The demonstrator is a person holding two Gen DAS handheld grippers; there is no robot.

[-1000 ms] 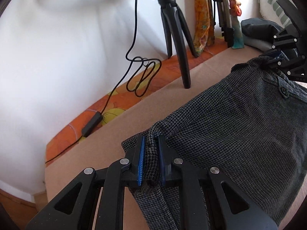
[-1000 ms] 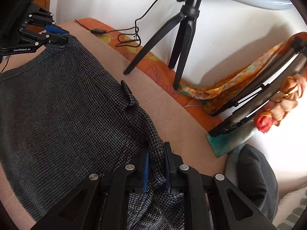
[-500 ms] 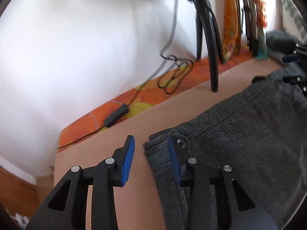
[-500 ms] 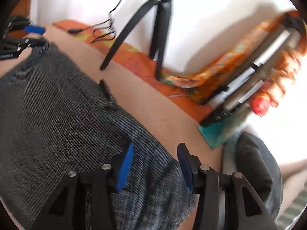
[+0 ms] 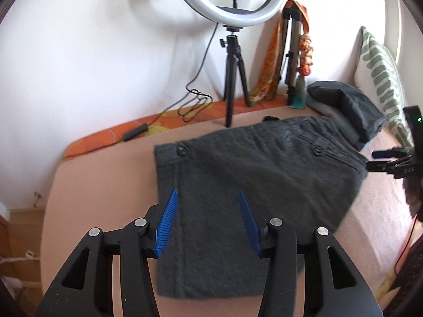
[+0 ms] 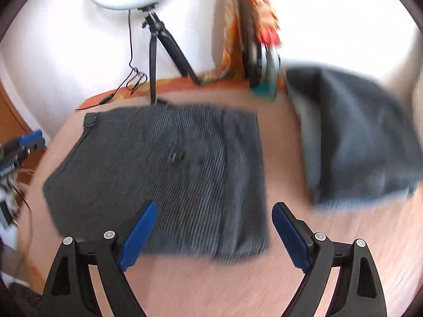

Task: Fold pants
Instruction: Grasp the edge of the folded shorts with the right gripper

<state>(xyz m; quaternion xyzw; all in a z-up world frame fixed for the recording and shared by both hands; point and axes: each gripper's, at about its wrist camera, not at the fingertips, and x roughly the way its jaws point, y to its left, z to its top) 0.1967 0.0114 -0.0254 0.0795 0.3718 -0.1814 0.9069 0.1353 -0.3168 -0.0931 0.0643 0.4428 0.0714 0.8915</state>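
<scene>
The dark grey checked pants lie folded flat on the pinkish-tan bed surface; they also show in the right wrist view. My left gripper is open and empty, raised above the pants' near left part. My right gripper is open wide and empty, above the pants' near right edge. The right gripper shows in the left wrist view at the far right, clear of the cloth. The left gripper shows at the left edge of the right wrist view.
A ring light on a black tripod stands at the bed's back edge with its cable. A folded tripod wrapped in orange cloth leans on the wall. A pile of dark folded clothes and a patterned pillow lie right.
Both grippers let go of the pants' waistband, opened wide and pulled back and up. The pants now lie flat on the bed.
</scene>
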